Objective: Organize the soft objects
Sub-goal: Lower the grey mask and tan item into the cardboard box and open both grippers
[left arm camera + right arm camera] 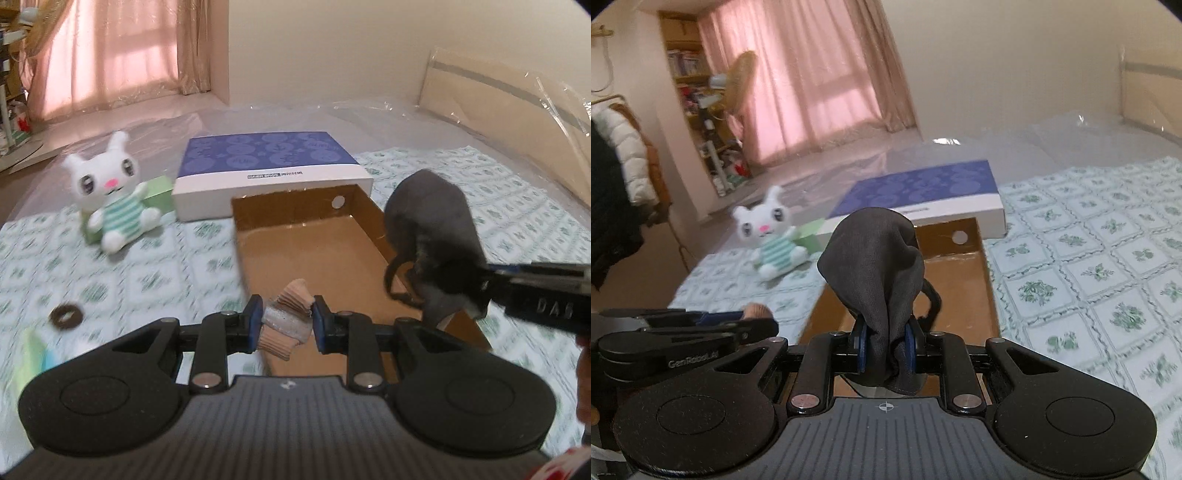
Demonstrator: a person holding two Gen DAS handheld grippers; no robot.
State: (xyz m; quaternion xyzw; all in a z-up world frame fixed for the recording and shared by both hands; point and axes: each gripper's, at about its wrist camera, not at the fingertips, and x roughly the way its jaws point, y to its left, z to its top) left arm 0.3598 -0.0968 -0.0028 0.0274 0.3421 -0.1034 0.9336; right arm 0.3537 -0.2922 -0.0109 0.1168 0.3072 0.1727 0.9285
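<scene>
My left gripper (286, 325) is shut on a small beige and silver ribbed fabric piece (286, 319), held over the near left edge of an open brown cardboard box (314, 254). My right gripper (884, 349) is shut on a dark grey cloth (877, 266), held above the box (956, 280); the cloth also shows in the left wrist view (432, 236) over the box's right wall. A white plush bunny (110, 199) in a green striped top sits to the left of the box, also in the right wrist view (768, 236).
The box's blue-and-white lid (269, 170) lies behind the box. A green block (159, 192) sits behind the bunny. A dark ring (66, 315) lies on the patterned bedspread (147, 258) at left. Clear plastic sheeting (498, 110) covers the far bed.
</scene>
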